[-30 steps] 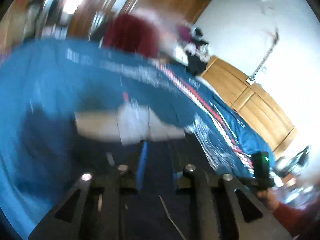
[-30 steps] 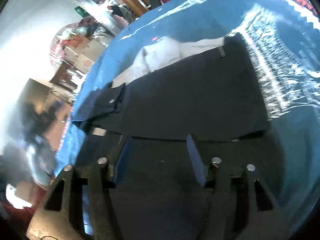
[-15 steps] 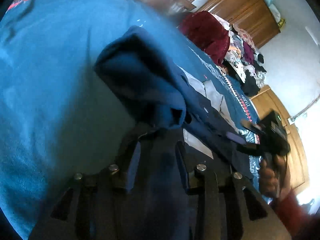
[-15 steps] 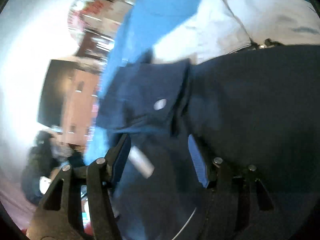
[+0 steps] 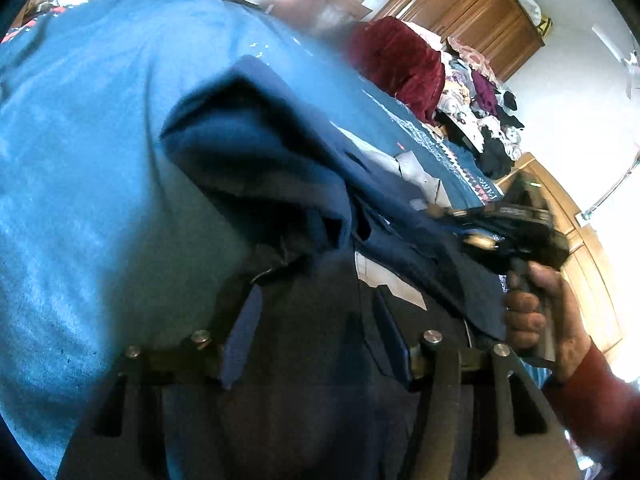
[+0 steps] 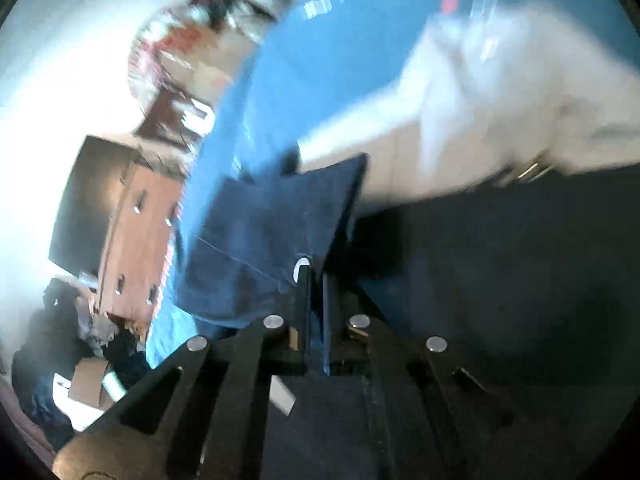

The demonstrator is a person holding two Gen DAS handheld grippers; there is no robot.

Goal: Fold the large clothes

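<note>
Dark navy trousers lie bunched on a blue bedspread. My left gripper is open, its fingers wide apart with trouser cloth lying between and under them. In the right wrist view my right gripper is shut on the trousers at the waistband edge, beside a pale button. White pocket lining shows, blurred, beyond the dark cloth. The left wrist view also shows the right gripper over the trousers, held by a hand.
A dark red cloth heap and a mixed clothes pile sit at the bed's far end, before wooden wardrobes. A cardboard box stands beside the bed, with clutter on the floor below it.
My right gripper went from open to shut on the waistband edge. The left gripper's fingers have spread wider over the cloth. Both views have closed in on the trousers.
</note>
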